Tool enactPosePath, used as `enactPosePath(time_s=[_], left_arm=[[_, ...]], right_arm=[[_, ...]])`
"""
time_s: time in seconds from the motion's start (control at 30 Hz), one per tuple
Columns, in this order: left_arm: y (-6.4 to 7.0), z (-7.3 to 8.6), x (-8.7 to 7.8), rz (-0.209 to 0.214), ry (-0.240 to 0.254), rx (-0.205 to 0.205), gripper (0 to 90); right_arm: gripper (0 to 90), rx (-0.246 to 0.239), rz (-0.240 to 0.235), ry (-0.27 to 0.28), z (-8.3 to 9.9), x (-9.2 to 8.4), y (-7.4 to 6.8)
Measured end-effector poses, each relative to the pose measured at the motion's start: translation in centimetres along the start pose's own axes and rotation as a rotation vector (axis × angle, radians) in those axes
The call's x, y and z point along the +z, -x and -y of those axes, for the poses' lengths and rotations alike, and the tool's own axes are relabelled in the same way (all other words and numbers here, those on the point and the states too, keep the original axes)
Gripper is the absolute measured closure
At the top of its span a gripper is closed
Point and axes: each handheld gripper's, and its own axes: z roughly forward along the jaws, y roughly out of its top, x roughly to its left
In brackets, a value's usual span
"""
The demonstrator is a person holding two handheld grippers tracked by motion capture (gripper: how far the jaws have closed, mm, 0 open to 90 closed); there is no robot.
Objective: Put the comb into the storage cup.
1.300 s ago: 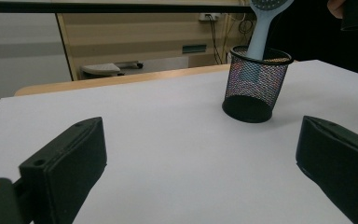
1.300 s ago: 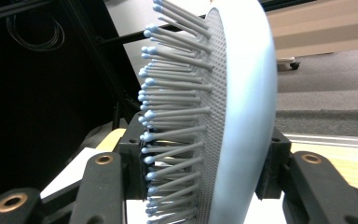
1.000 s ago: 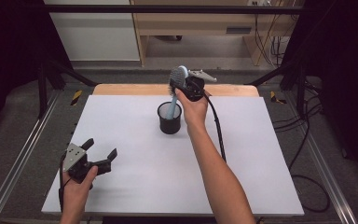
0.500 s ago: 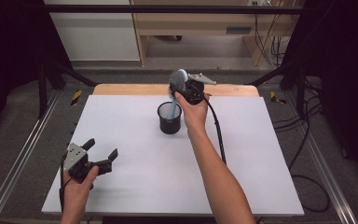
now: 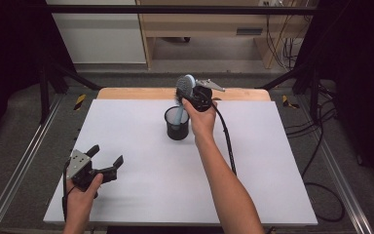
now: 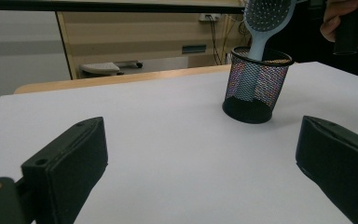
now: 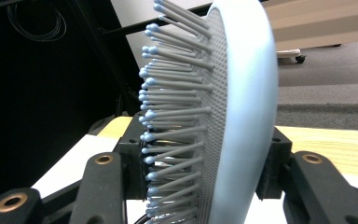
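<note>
So the right gripper (image 5: 189, 92) has its jaws clamped across the head of the blue hairbrush (image 5: 185, 87) — one pad on the bristle side, one on the smooth back; that way the handle hangs free and points down into the black mesh cup (image 5: 177, 124), which sits toward the far middle of the white table (image 5: 272, 165). Looks to me like the brush is being stood in the cup handle-first; holding it by the head makes sense, since the handle has to slide inside with nothing in the way.

The left gripper (image 5: 108, 163) is parked near the front left corner, jaws apart with nothing between them, well away from the cup; probably just waiting.

Hard bits: through the mesh I can't really tell if the handle tip touches the bottom — it might be hovering; the brush top is cut off in the left gripper view, and up close the bristles block the cup.
</note>
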Motion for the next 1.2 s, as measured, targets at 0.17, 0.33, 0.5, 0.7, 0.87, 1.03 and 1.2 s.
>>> enactPosePath(time_s=[0.17,0.33,0.5,0.7,0.87,1.03,1.2], left_arm=[[0.0,0.0,0.0,0.000,0.000,0.000,2.3],[0.0,0.0,0.0,0.000,-0.001,0.000,2.3],[0.0,0.0,0.0,0.007,-0.002,-0.005,2.3],[0.0,0.0,0.0,0.006,-0.003,-0.005,2.3],[0.1,0.0,0.0,0.008,-0.004,-0.002,2.3],[0.0,0.0,0.1,0.008,-0.006,-0.004,2.3],[0.0,0.0,0.0,0.008,-0.006,-0.005,2.3]], right_arm=[[49.4,0.010,0.001,-0.002,0.3,0.0,0.2],[49.4,0.032,-0.001,0.003,0.5,0.0,0.5],[49.4,0.051,-0.002,0.006,0.8,0.0,0.7],[49.4,0.074,-0.009,0.008,1.0,0.0,0.9],[49.4,0.086,-0.014,0.008,1.1,0.0,0.9],[49.4,0.093,-0.020,0.006,1.1,0.0,0.9],[49.4,0.096,-0.026,0.005,1.1,-0.1,1.0]])
